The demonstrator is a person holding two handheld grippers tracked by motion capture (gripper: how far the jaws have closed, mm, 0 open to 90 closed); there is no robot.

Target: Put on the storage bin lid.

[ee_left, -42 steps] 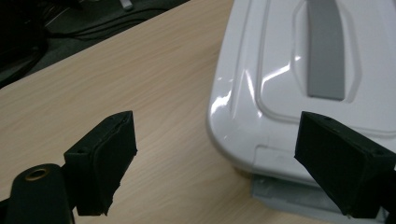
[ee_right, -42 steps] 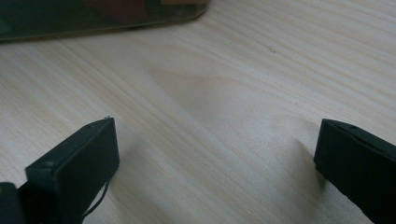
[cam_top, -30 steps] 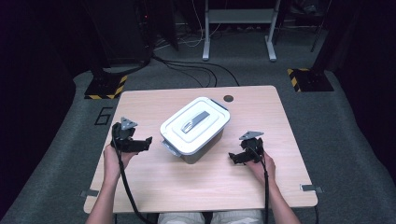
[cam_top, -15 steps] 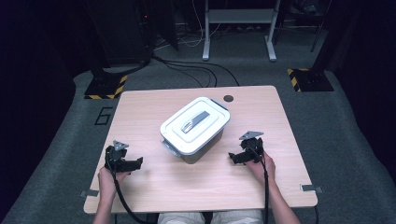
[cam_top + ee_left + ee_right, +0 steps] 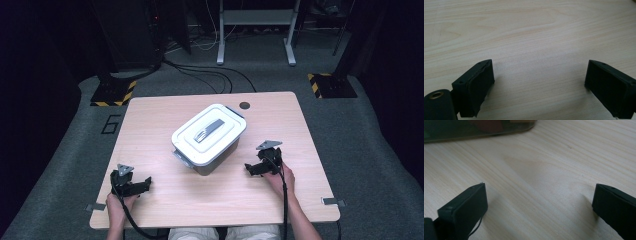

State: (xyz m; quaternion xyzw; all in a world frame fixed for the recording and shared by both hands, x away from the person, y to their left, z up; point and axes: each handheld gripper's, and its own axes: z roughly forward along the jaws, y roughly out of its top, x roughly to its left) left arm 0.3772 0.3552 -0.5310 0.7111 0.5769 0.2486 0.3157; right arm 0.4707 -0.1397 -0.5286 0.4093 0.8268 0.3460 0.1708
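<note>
Dark grey carpet surrounds a light wooden counter (image 5: 165,120), with black cables trailing across the floor (image 5: 200,75) behind it and yellow-and-black striped plates (image 5: 112,93) at either far side. Near the middle of the counter sits a lidded container (image 5: 209,135) with a white lid and a grey handle recess on top, turned at an angle to the counter's edges. A small dark round hole (image 5: 244,105) marks the counter just beyond it. At the near left corner a hand holds the left gripper (image 5: 145,183), low over the wood and well apart from the container; in the left gripper view its jaws stand wide apart with only bare wood grain between them. To the right of the container, near its right side but not touching it, the right gripper (image 5: 248,169) points toward it; in the right gripper view its jaws are likewise spread wide over bare wood, with the container's lower edge (image 5: 476,130) at the top of that picture.
</note>
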